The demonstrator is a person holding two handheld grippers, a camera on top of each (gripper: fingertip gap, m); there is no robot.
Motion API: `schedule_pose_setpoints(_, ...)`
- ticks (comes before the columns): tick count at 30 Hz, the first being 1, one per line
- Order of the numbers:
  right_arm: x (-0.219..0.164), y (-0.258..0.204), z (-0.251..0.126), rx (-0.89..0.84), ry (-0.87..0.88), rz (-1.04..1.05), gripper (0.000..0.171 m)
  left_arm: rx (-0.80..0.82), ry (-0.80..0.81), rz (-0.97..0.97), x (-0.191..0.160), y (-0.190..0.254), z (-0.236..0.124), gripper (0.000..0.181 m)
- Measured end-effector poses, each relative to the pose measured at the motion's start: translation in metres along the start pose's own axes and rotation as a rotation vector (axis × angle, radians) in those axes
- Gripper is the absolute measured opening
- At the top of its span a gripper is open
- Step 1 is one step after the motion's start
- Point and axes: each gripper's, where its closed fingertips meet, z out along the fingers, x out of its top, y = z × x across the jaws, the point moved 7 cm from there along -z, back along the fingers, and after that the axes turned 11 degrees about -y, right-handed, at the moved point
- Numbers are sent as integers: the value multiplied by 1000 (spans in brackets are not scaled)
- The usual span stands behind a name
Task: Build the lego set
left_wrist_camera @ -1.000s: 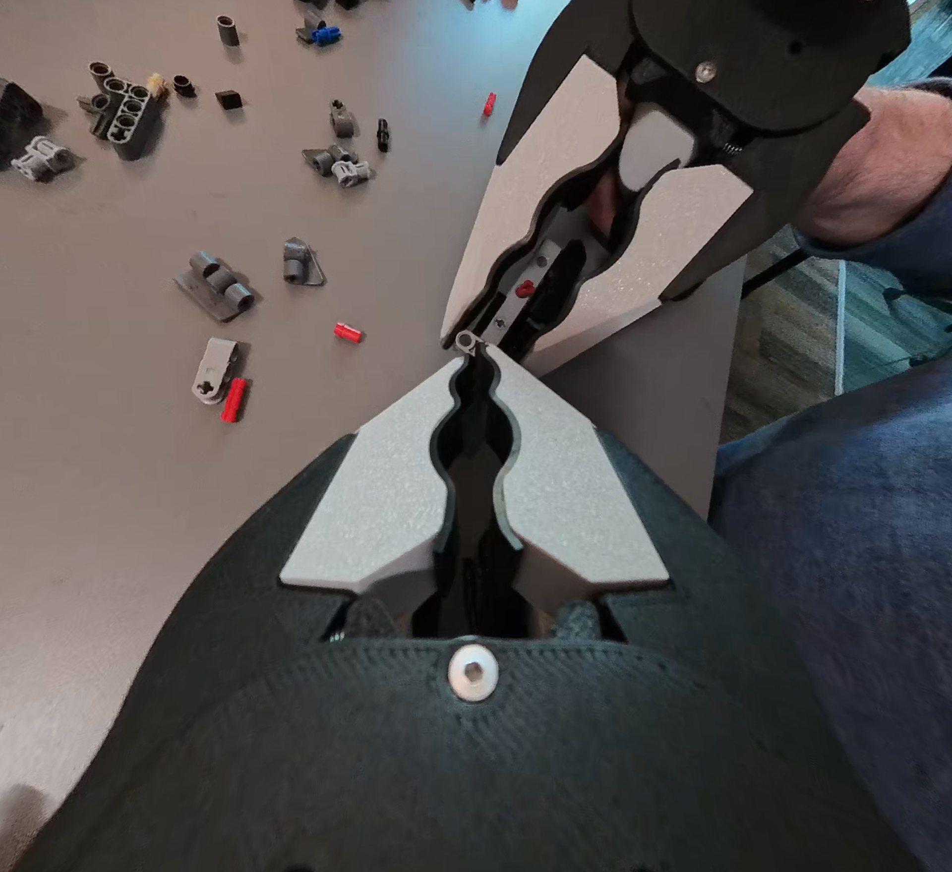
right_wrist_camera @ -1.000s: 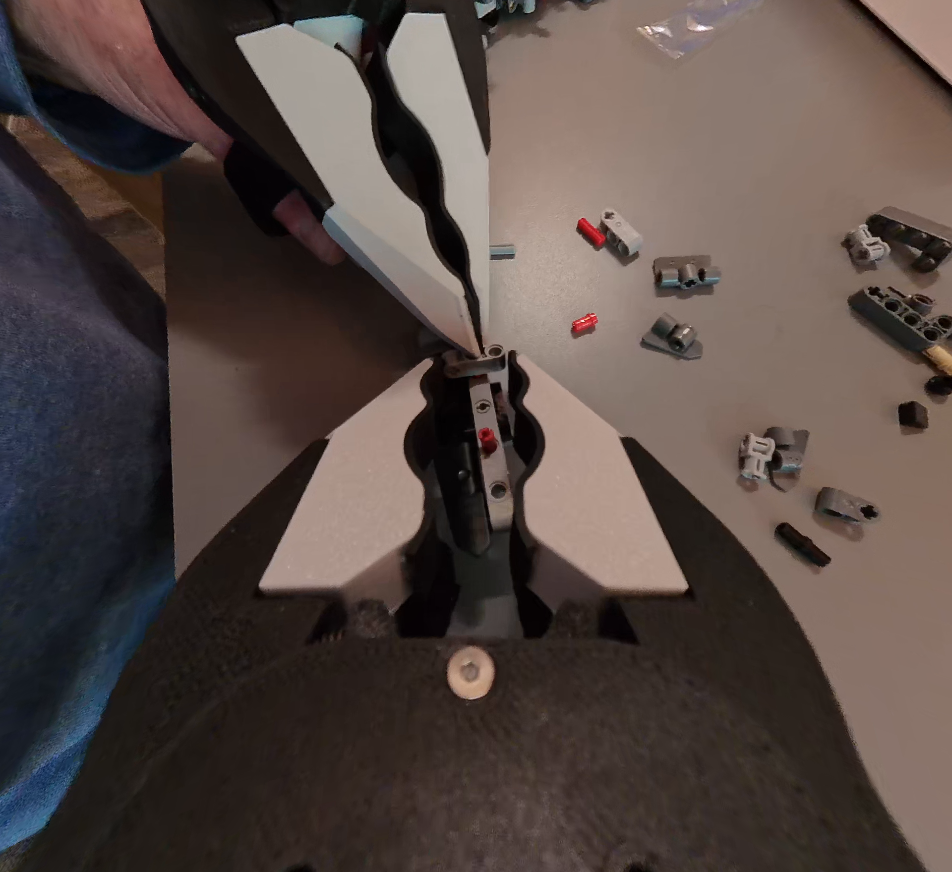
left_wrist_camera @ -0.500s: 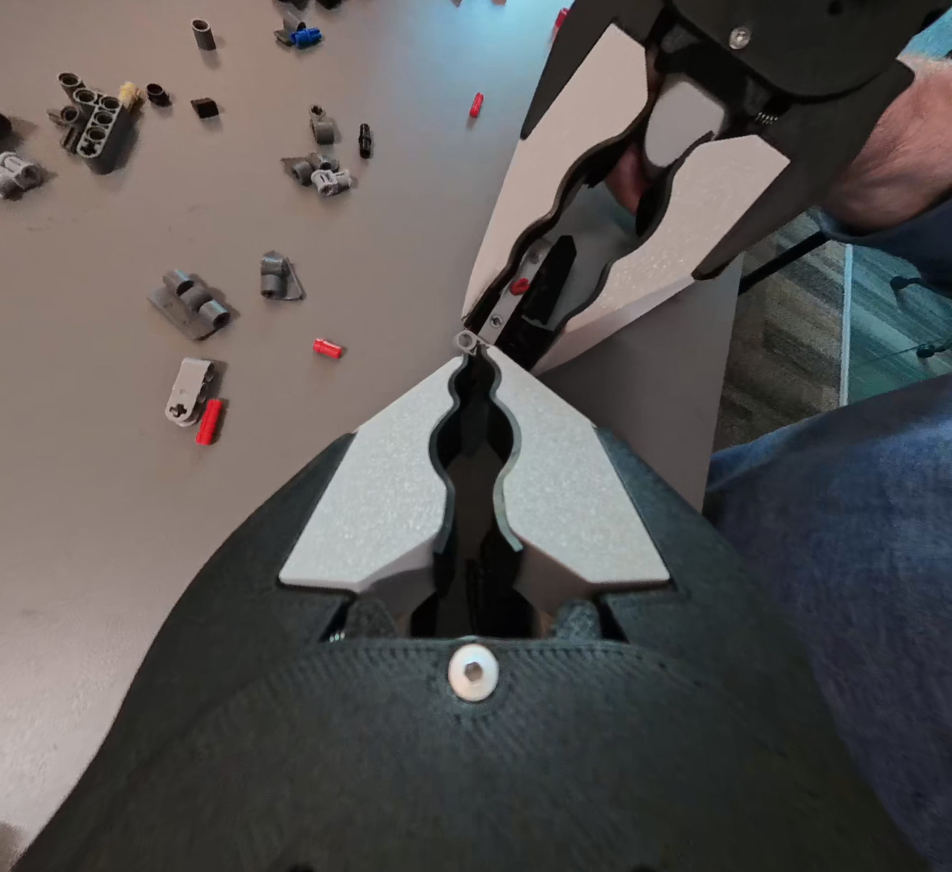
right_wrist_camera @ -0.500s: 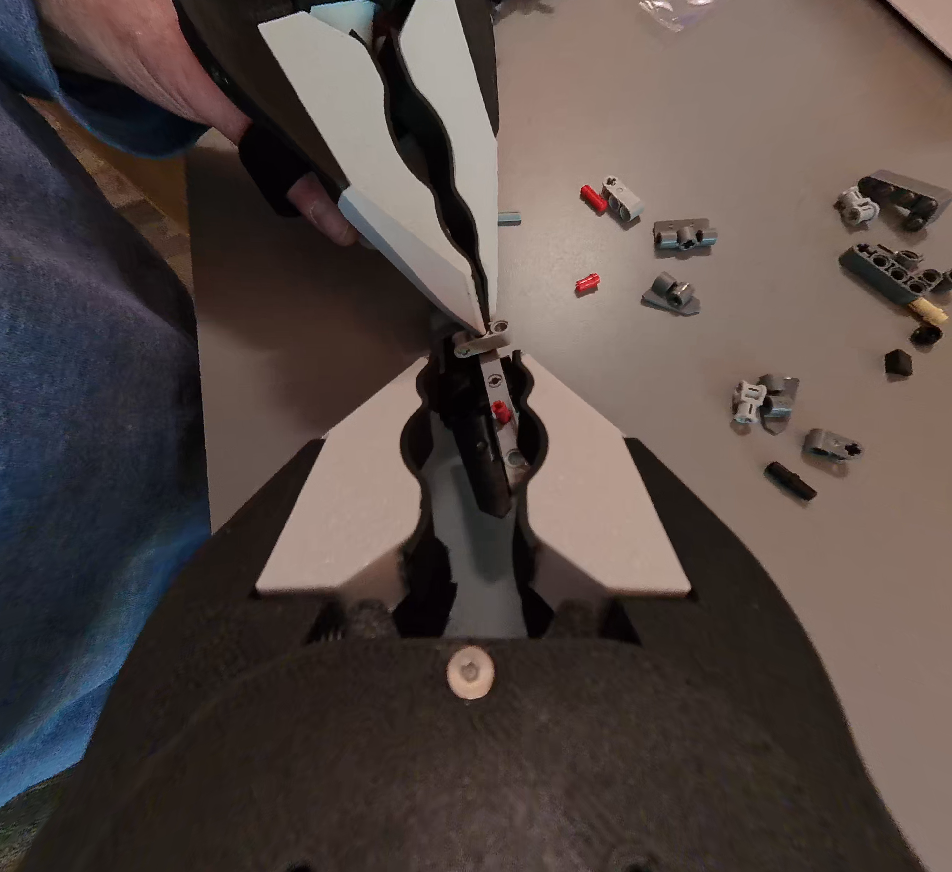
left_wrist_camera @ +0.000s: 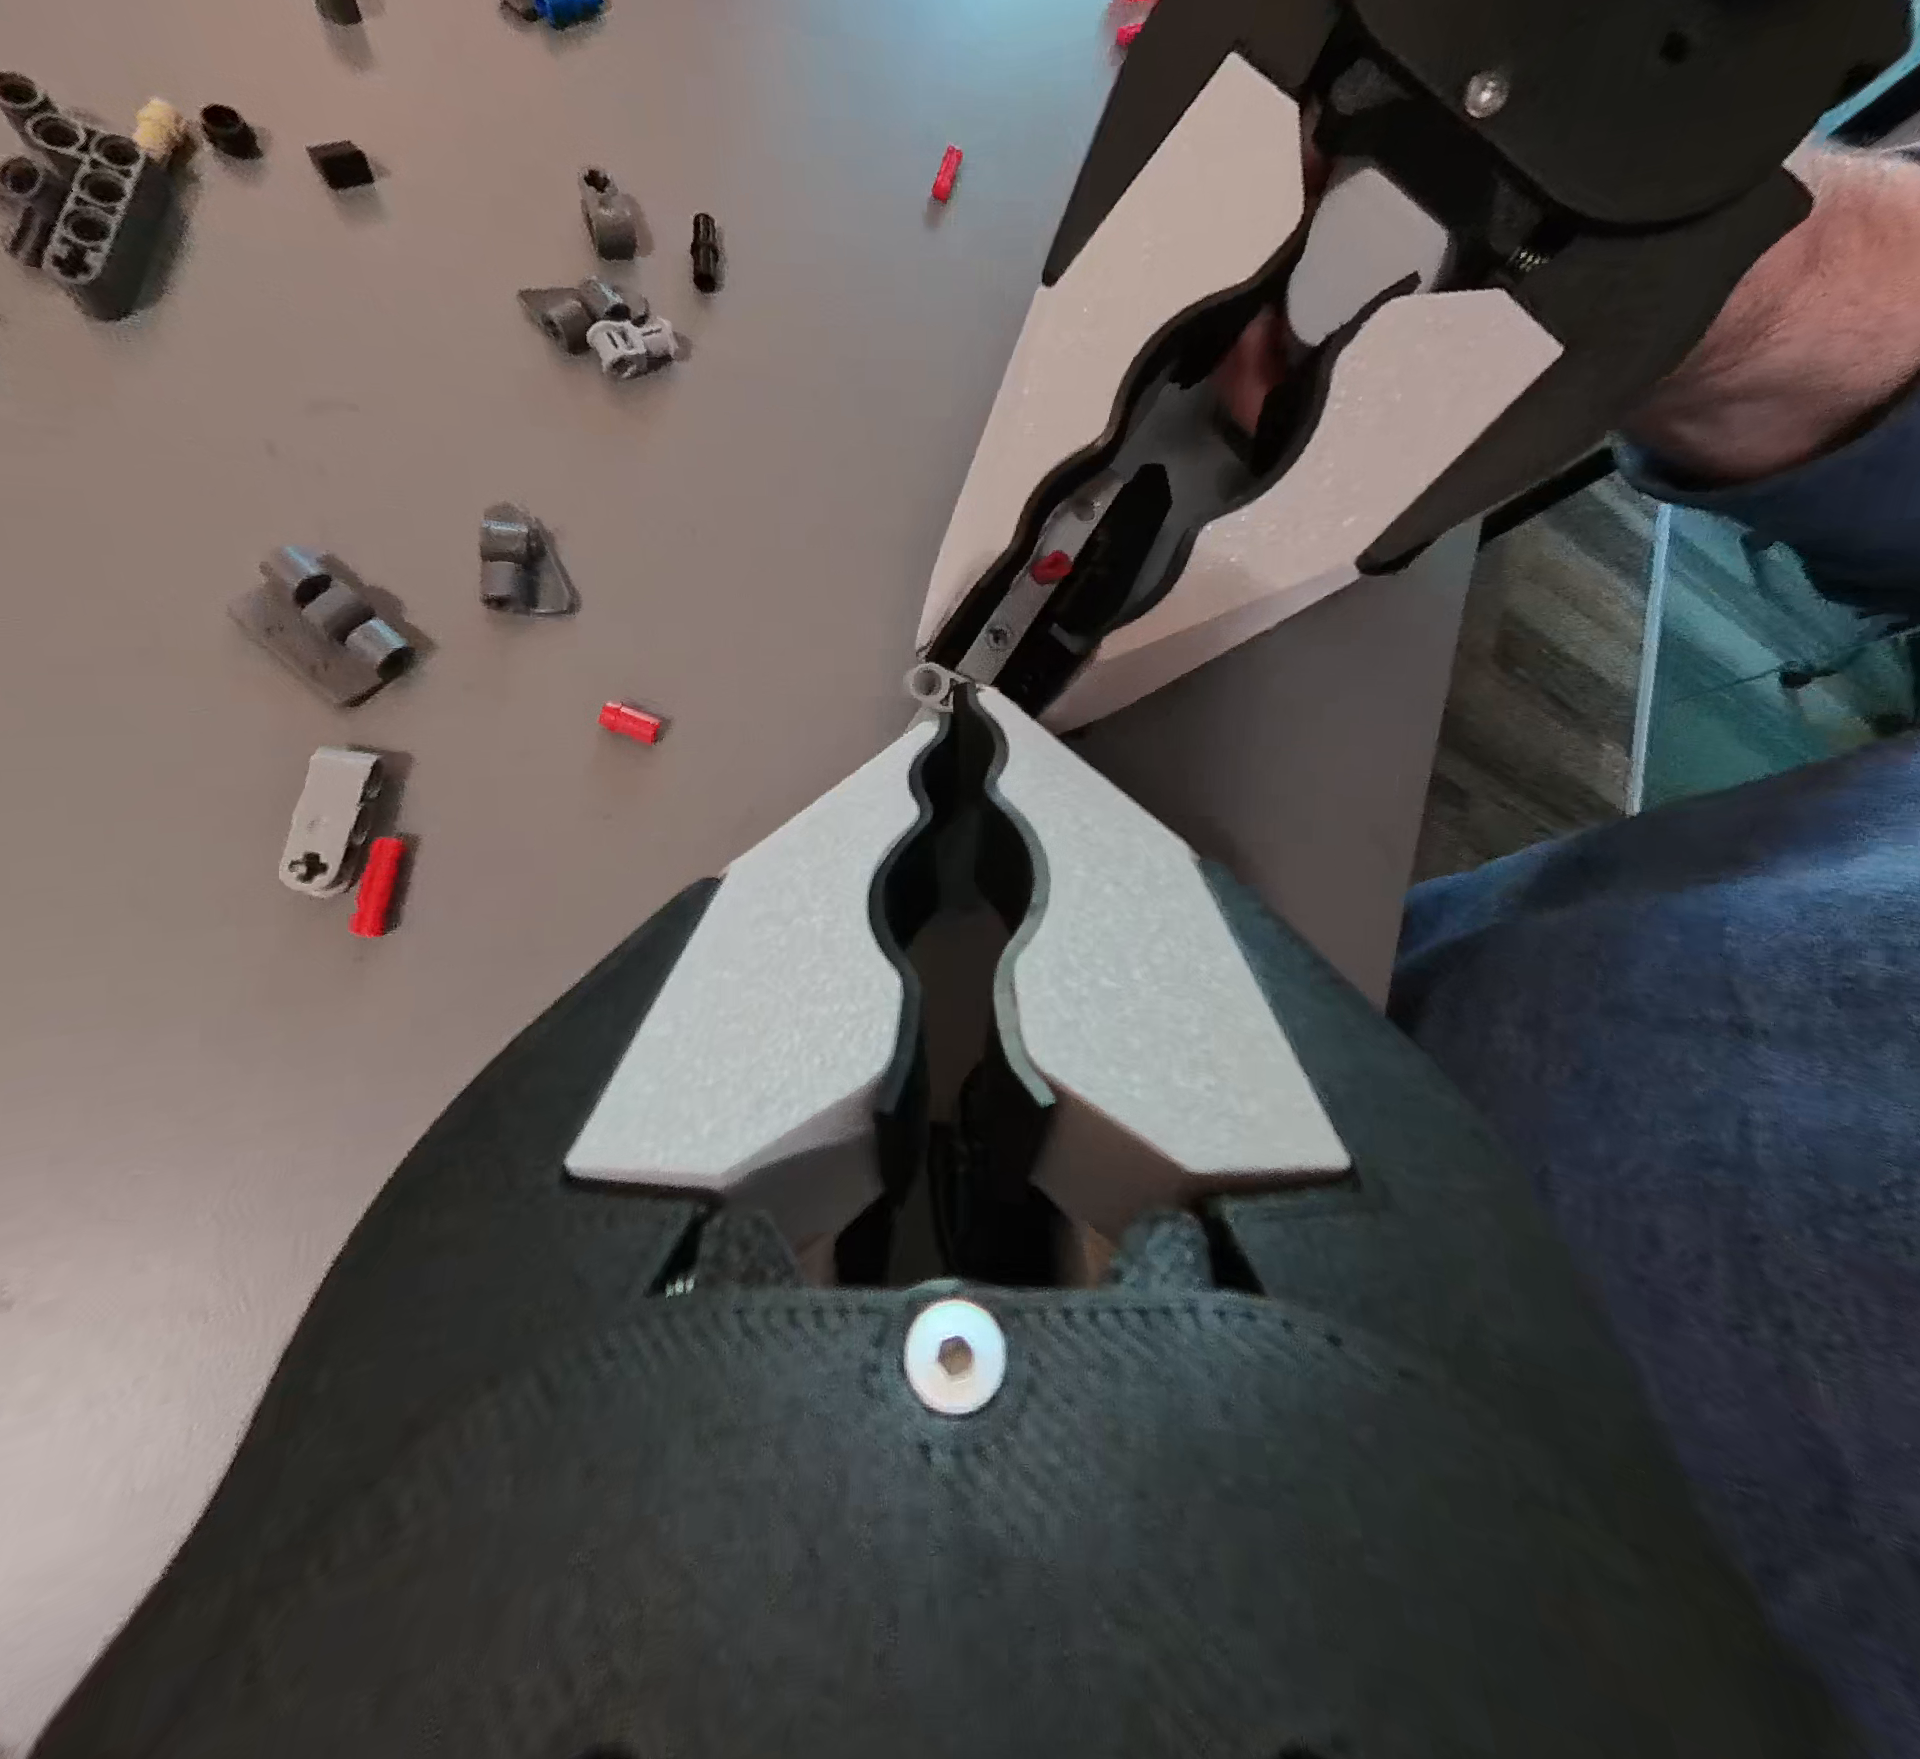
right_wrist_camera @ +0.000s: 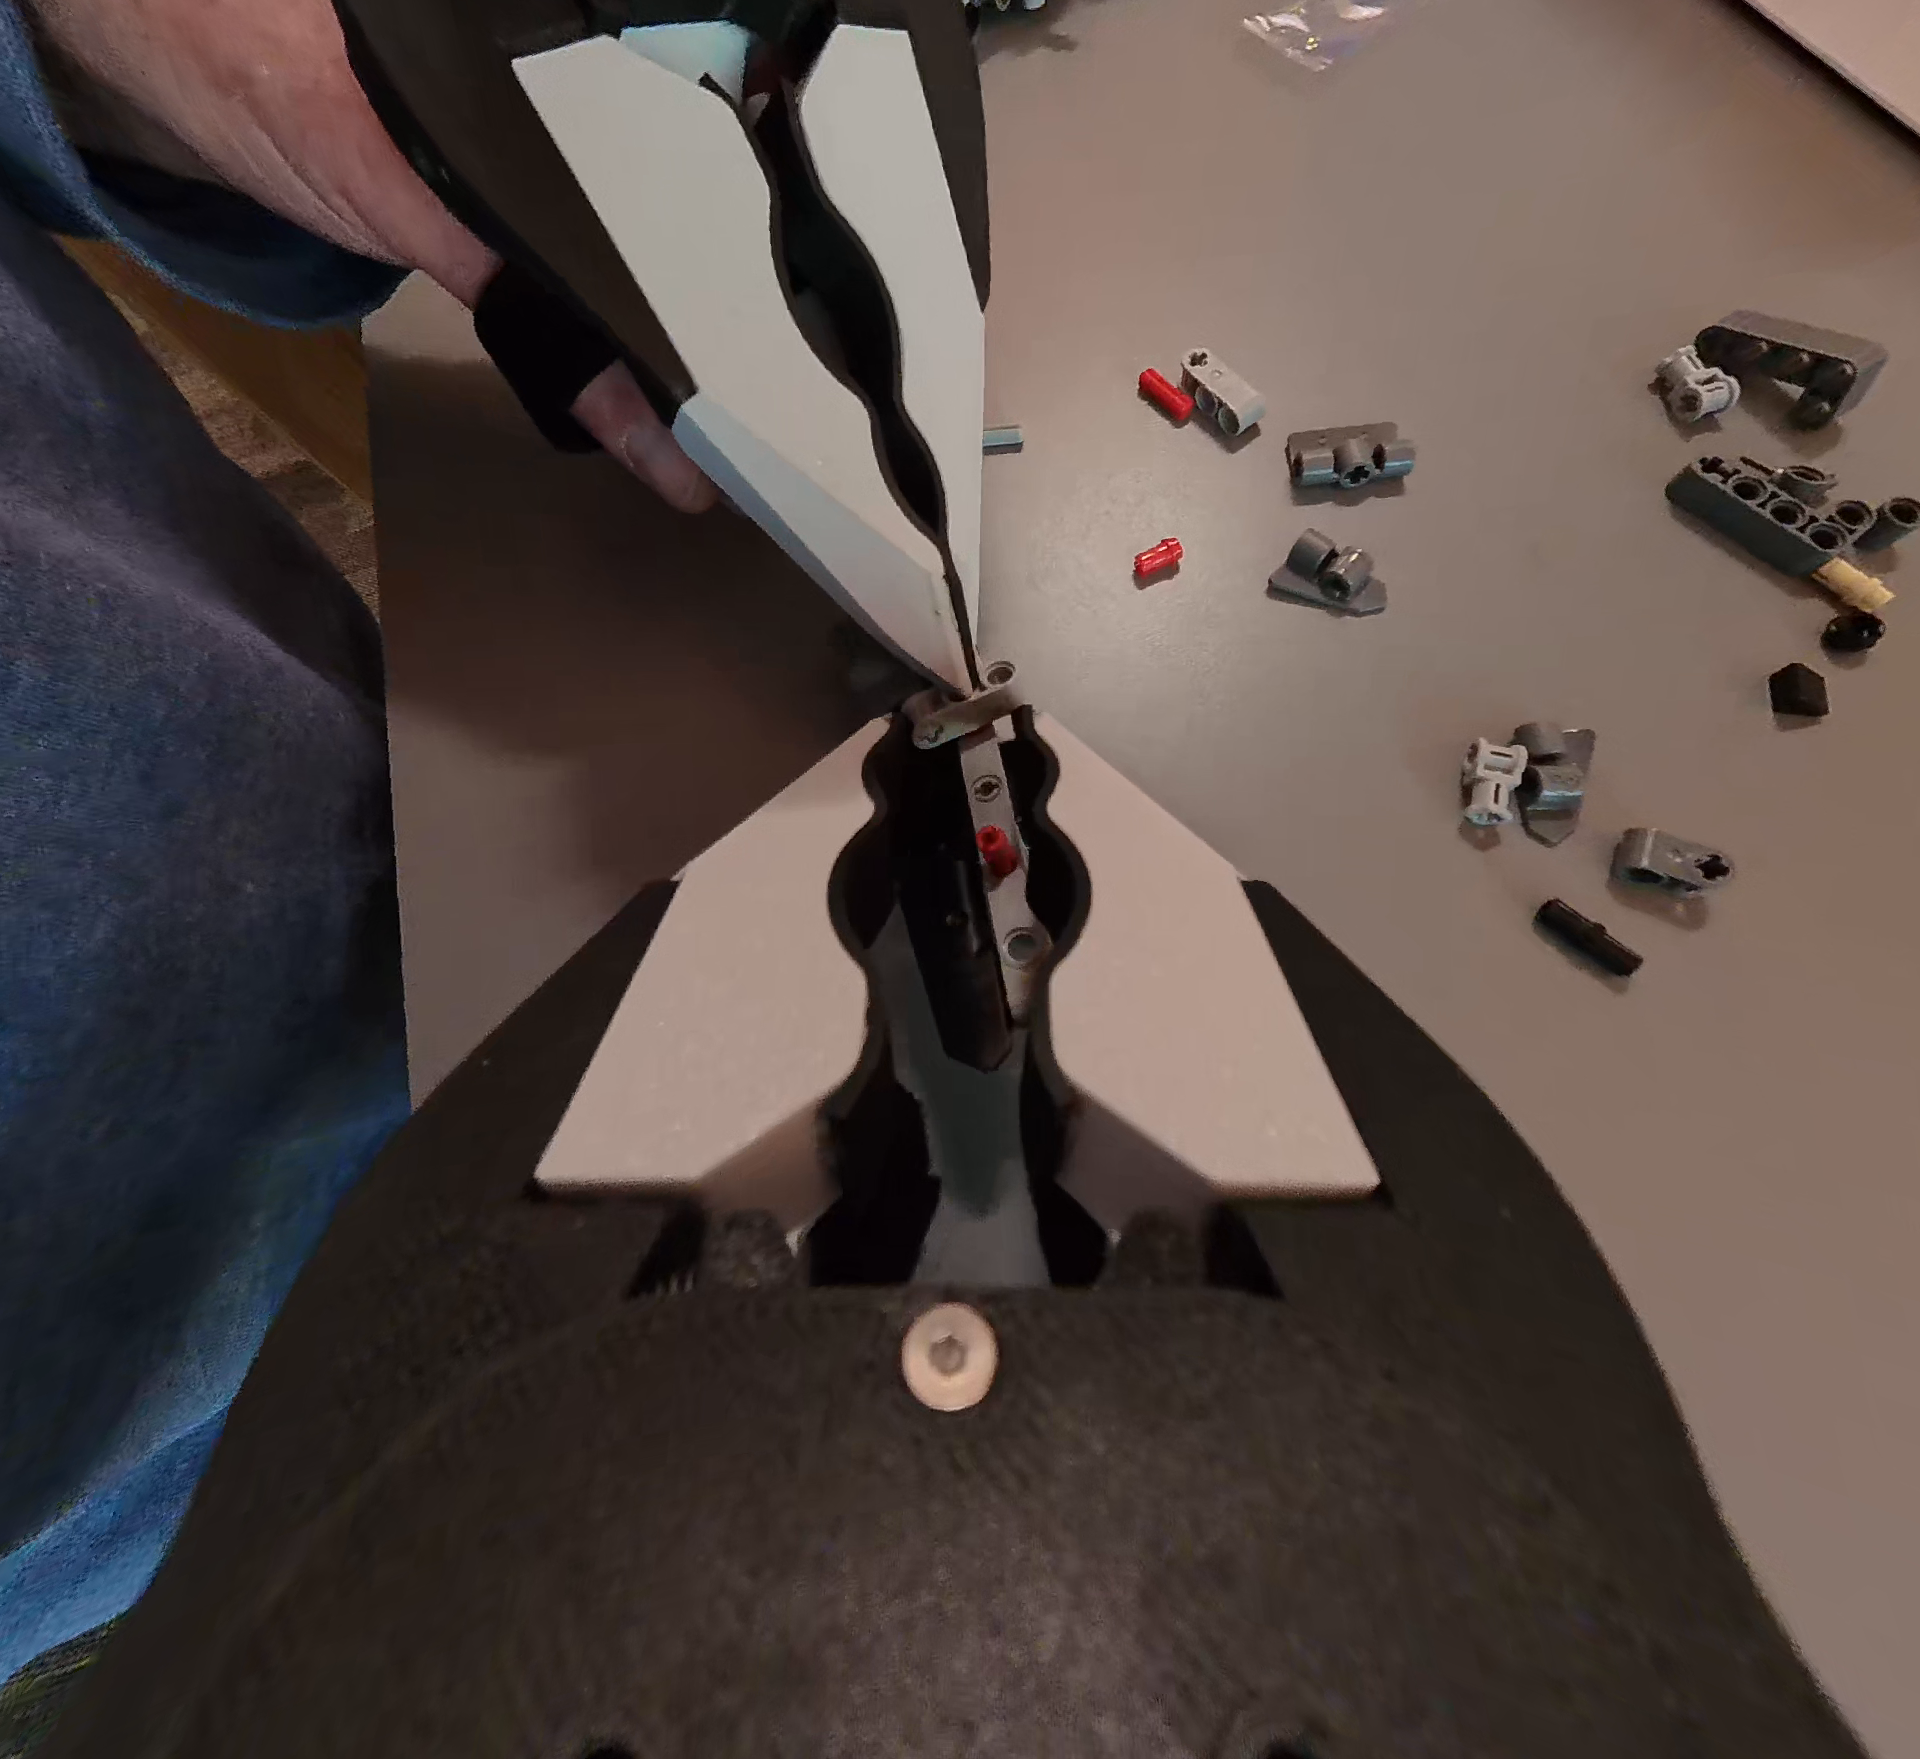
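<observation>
Loose grey, black and red pieces litter the grey table (right_wrist_camera: pixel 1351 203), and above its near edge the left gripper (left_wrist_camera: pixel 951 693), jaws clenched on a small grey link (right_wrist_camera: pixel 961 710), presses it onto the tip of the grey-and-black beam assembly (right_wrist_camera: pixel 992 862) that the right gripper (right_wrist_camera: pixel 961 722) grasps. Next comes a straight, steady push to seat it. The joint itself is probably half-mated, though the fingertips hide it.

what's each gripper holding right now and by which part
Left gripper pinches the small grey link mid-length at its tips. Right gripper clamps the grey-and-black beam assembly along its sides.
</observation>
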Motion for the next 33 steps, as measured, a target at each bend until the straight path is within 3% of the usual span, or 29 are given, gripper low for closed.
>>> schedule_pose_setpoints(6, -2, -1, -4, 15, 5, 15, 20, -33, -12, 3, 3, -2, -1, 3)
schedule_pose_setpoints(14, -4, -5, -3, 11, -30, 20, 27, -21, 45, 67, -14, -3, -24, 29)
schedule_pose_setpoints(19, -3, -5, -1, 22, -42, 29, 26, 47, -5, 200, -25, 14, -16, 46)
schedule_pose_setpoints(22, -2, -3, 0, 39, -44, 42, 26, 115, -55, 286, -27, 14, -3, 44)
schedule_pose_setpoints(24, -2, -2, 0, 40, -45, 42, 26, 128, -62, 302, -26, 13, 2, 34)
schedule_pose_setpoints(33, -3, -3, 2, 43, -28, 60, 28, 25, -78, 313, -23, 8, -2, 24)
